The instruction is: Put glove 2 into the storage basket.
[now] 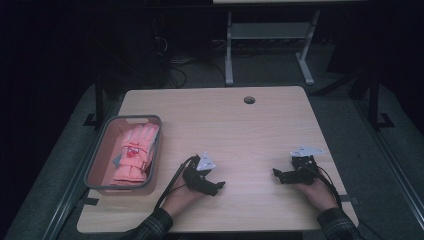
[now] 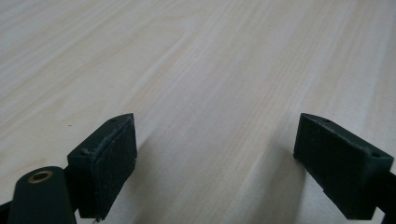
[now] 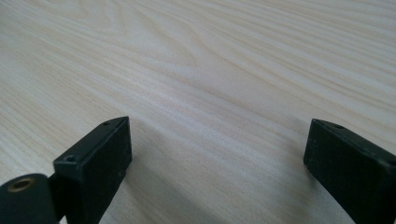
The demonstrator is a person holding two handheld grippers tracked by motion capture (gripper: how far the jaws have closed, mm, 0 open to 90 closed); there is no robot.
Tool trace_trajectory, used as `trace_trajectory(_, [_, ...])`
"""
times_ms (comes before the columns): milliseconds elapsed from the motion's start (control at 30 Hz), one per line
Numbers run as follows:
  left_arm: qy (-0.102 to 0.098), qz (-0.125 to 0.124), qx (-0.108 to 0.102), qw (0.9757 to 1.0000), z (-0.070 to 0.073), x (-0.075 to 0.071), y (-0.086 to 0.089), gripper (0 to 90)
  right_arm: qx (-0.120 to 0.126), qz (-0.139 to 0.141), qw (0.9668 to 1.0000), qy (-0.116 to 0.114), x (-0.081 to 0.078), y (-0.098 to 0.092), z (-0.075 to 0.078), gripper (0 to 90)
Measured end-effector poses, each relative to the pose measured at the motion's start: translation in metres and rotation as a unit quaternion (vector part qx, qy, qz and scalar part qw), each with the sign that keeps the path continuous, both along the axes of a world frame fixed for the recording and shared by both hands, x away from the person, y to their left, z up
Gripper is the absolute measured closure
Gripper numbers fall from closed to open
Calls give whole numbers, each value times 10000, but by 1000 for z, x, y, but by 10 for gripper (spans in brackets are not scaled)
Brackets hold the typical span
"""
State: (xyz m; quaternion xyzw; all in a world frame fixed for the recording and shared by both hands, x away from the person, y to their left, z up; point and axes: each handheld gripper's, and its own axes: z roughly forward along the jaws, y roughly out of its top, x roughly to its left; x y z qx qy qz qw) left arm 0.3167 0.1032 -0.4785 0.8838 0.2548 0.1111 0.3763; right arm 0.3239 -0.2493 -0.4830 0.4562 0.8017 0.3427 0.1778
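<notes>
Your two grippers rest low over the table (image 1: 250, 125).
The left gripper (image 1: 218, 188) and right gripper (image 1: 278, 175) are both wide, holding nothing; pink gloves (image 1: 135, 152) lie in the basket (image 1: 98, 150).

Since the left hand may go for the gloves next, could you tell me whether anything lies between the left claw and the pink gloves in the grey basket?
Nothing visible does: bare light wooden tabletop separates the open left claw from the grey plastic basket; only its wall surrounds the pink gloves.
</notes>
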Motion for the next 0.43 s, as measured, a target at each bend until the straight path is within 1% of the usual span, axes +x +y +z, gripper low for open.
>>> trace_trajectory(33, [38,-16,-8,10000,0,0,1,127,0,0,10000,0,0,0,0,75])
trace_trajectory(433, [41,-23,-7,10000,0,0,1,128,6,-7,10000,1,0,0,0,75])
